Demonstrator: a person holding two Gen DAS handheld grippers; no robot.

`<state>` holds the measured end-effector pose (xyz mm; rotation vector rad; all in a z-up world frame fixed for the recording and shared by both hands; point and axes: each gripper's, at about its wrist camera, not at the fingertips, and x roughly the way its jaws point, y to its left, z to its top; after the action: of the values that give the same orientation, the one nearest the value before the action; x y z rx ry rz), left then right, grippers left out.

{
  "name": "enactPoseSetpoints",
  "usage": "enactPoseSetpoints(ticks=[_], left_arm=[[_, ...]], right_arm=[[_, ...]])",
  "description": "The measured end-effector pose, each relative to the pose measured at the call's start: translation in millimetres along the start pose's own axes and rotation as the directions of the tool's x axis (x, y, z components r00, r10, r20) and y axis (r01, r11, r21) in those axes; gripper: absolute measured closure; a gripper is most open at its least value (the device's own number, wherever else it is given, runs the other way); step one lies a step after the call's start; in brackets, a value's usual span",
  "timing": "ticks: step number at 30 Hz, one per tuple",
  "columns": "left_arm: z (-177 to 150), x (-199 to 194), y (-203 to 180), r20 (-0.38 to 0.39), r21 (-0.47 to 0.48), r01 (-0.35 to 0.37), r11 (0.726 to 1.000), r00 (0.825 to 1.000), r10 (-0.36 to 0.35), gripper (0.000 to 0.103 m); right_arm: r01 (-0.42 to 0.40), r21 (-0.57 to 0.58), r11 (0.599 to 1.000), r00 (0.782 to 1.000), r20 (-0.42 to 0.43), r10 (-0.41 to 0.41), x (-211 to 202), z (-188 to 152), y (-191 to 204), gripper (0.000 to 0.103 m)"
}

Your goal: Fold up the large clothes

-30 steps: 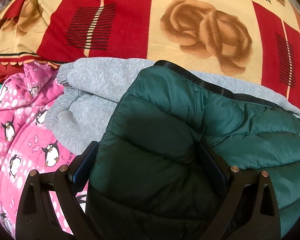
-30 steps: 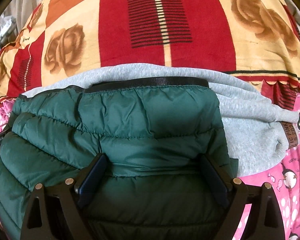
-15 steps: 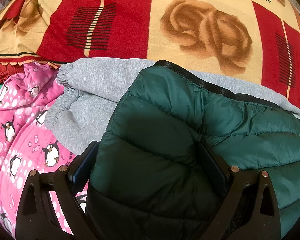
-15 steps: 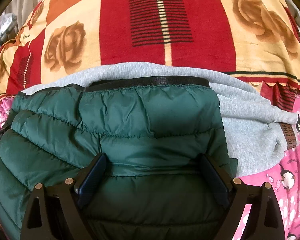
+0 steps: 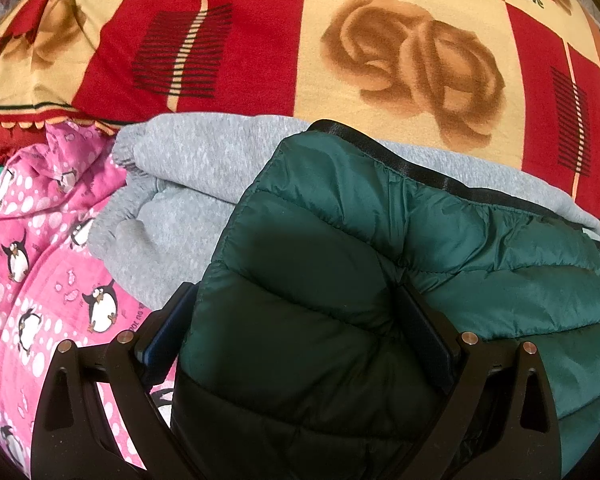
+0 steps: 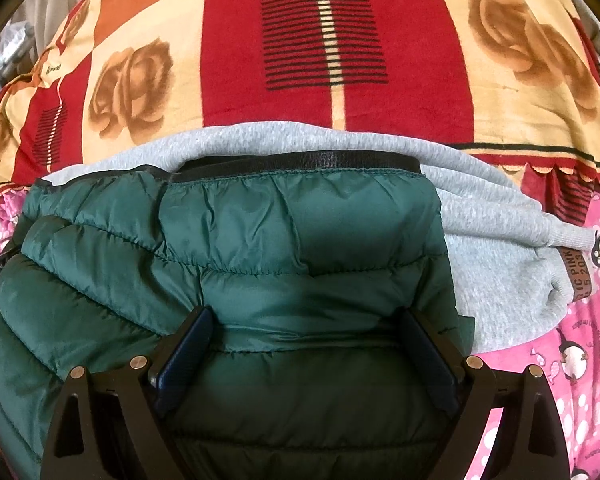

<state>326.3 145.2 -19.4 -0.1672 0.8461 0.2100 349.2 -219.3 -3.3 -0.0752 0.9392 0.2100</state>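
Straddling the green puffer jacket (image 5: 340, 280), left tongs (image 5: 296, 320) spread wide, right tongs (image 6: 304, 344) likewise, grip uncertain

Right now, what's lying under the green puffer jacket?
Under the green puffer jacket lies a folded grey sweatshirt, showing past its far edge and both sides. Below that comes pink penguin-print fabric. Anything else beneath the jacket is covered.

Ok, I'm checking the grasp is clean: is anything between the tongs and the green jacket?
Nothing visible. The green jacket fills the gap of both the left tongs and the right tongs, lying on top of the grey sweatshirt.
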Motion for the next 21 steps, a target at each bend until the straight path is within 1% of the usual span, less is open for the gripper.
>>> enactPoseSetpoints(ticks=[2, 5, 6, 9, 12, 13, 14, 16, 17, 18, 21], left_arm=[[3.7, 4.3, 5.1, -0.035, -0.023, 0.018, 1.000, 0.999, -0.018, 0.001], [7.1, 10.8, 18.1, -0.078, -0.097, 0.097, 0.991, 0.991, -0.105, 0.001], [7.2, 12.9, 24.1, -0.083, -0.134, 0.132, 0.982, 0.986, -0.144, 0.001], [5.5, 12.9, 33.7, -0.064, -0.196, 0.184, 0.963, 0.978, -0.200, 0.001], [3.4, 9.8, 35.8, -0.045, -0.213, 0.203, 0.956, 0.975, -0.218, 0.001], [3.0, 9.5, 35.7, -0.045, -0.213, 0.205, 0.955, 0.975, -0.219, 0.001], [2.9, 9.8, 34.8, -0.051, -0.209, 0.201, 0.957, 0.975, -0.216, 0.001], [2.7, 9.7, 28.8, -0.075, -0.177, 0.171, 0.969, 0.979, -0.187, 0.000], [3.1, 10.3, 24.6, -0.088, -0.154, 0.158, 0.975, 0.981, -0.173, 0.000], [2.8, 10.1, 21.1, -0.099, -0.134, 0.151, 0.979, 0.981, -0.165, 0.000], [0.0, 9.5, 24.0, -0.103, -0.154, 0.159, 0.975, 0.979, -0.176, 0.000]], right_arm=[[0.000, 0.013, 1.000, 0.999, -0.034, 0.000, -1.0, 2.8, 0.2, 0.010], [-0.014, 0.018, 1.000, 0.999, -0.029, 0.014, -5.1, 1.8, -1.0, 0.010], [-0.024, 0.019, 1.000, 0.999, -0.024, 0.024, -6.5, 1.1, -1.9, 0.010], [-0.051, 0.026, 0.998, 0.999, -0.005, 0.052, -10.4, -0.4, -5.3, 0.010], [-0.067, 0.035, 0.997, 0.998, 0.014, 0.067, -14.3, -3.5, -7.0, 0.010], [-0.069, 0.036, 0.997, 0.998, 0.008, 0.069, -13.5, -4.1, -7.0, 0.010], [-0.068, 0.033, 0.997, 0.998, -0.006, 0.069, -11.2, -5.2, -6.7, 0.009], [-0.065, 0.030, 0.997, 0.998, -0.007, 0.066, -5.2, -7.3, -5.9, 0.005], [-0.062, 0.028, 0.998, 0.998, -0.008, 0.062, 2.3, -8.7, -6.8, 0.001], [-0.062, 0.028, 0.998, 0.998, -0.010, 0.062, 7.6, -8.9, -7.7, 0.000], [-0.065, 0.025, 0.998, 0.998, -0.003, 0.065, 17.5, -6.1, -10.6, 0.000]])
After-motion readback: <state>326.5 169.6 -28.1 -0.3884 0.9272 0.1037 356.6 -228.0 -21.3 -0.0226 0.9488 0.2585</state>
